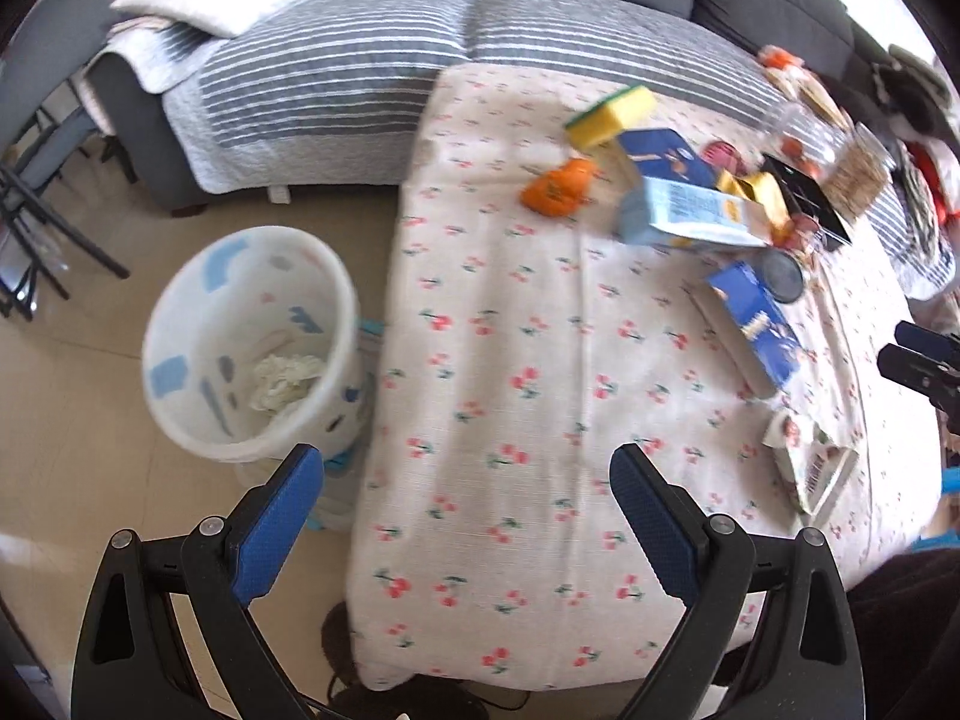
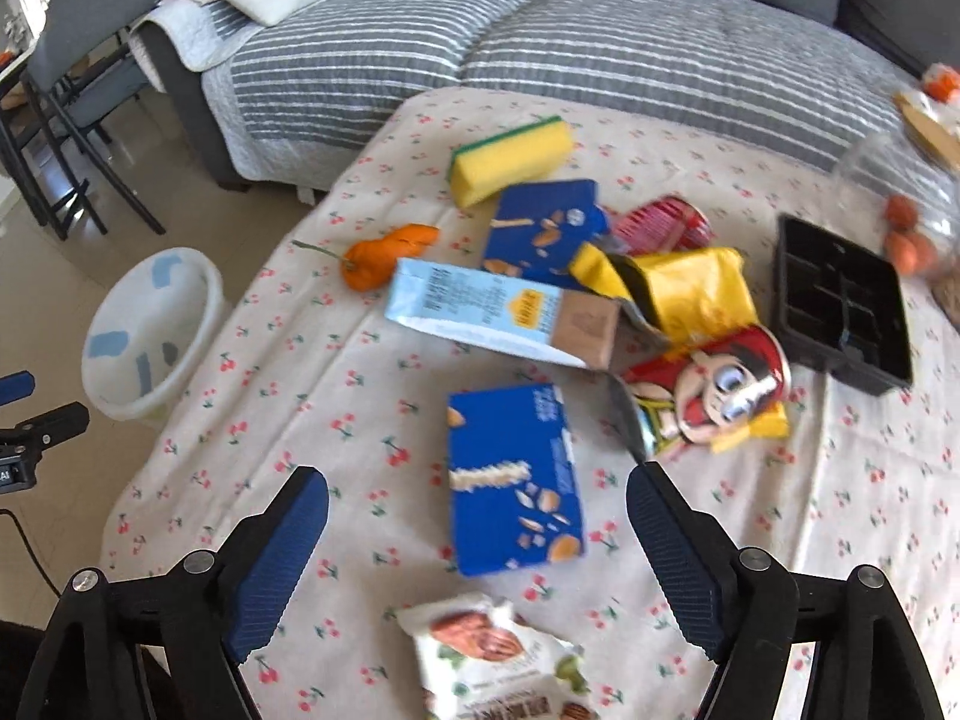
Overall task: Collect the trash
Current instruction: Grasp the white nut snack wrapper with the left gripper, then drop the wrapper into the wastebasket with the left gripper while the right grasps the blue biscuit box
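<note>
Both claws wide and empty, right claw [image 2: 477,531] hovering over the blue box [image 2: 513,477] on the bench [image 2: 300,372], so next it probably drops, pinches, then carries to the bin [image 2: 150,336].

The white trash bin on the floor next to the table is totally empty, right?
Not quite. The white trash bin does stand on the floor beside the table, but it isn't empty: the left wrist view shows crumpled white paper lying inside it.
</note>
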Action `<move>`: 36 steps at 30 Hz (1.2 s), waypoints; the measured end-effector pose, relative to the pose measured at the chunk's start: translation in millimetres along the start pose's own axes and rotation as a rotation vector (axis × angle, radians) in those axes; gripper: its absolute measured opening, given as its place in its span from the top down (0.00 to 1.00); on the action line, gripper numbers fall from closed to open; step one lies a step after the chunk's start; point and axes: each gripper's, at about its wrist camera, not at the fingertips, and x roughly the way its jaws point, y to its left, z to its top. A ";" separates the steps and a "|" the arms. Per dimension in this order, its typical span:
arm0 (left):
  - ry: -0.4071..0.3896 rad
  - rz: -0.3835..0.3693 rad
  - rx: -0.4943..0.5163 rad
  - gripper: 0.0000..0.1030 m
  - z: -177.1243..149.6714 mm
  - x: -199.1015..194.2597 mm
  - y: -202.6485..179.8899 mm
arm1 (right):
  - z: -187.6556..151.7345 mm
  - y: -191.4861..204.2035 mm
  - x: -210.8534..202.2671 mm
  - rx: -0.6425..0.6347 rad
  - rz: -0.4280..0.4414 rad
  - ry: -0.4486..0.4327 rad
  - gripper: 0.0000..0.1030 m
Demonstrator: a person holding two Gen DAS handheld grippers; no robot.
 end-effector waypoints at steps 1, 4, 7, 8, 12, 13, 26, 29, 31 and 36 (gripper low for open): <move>0.016 -0.031 0.022 0.05 -0.3 2.8 -14.5 | -5.1 -9.0 0.0 0.018 -0.007 0.017 0.17; 0.066 -0.116 0.075 0.05 -2.1 11.8 -56.3 | -20.4 -33.2 -3.6 0.057 -0.029 0.046 0.17; 0.110 -0.175 0.118 0.05 -4.9 21.7 -93.2 | -39.4 -57.0 -10.4 0.077 -0.065 0.062 0.17; 0.122 -0.188 0.130 0.05 -6.1 24.6 -103.1 | -44.9 -64.3 -12.9 0.084 -0.075 0.066 0.17; 0.148 -0.225 0.149 0.05 -9.0 34.0 -132.5 | -67.2 -94.4 -24.4 0.114 -0.102 0.072 0.17; 0.152 -0.233 0.149 0.06 -9.6 35.7 -137.8 | -72.0 -100.6 -27.3 0.121 -0.111 0.073 0.17; 0.190 -0.314 0.133 0.82 -11.5 63.4 -174.3 | -119.3 -156.8 -46.3 0.196 -0.157 0.098 0.17; 0.175 -0.317 0.132 0.94 -10.1 61.9 -174.7 | -120.5 -158.8 -47.8 0.199 -0.155 0.095 0.17; 0.164 -0.328 0.140 0.97 -10.3 55.9 -172.4 | -120.3 -158.1 -48.0 0.195 -0.155 0.093 0.17; 0.115 -0.364 0.156 0.98 -11.2 27.7 -156.8 | -117.7 -153.5 -46.4 0.181 -0.151 0.094 0.17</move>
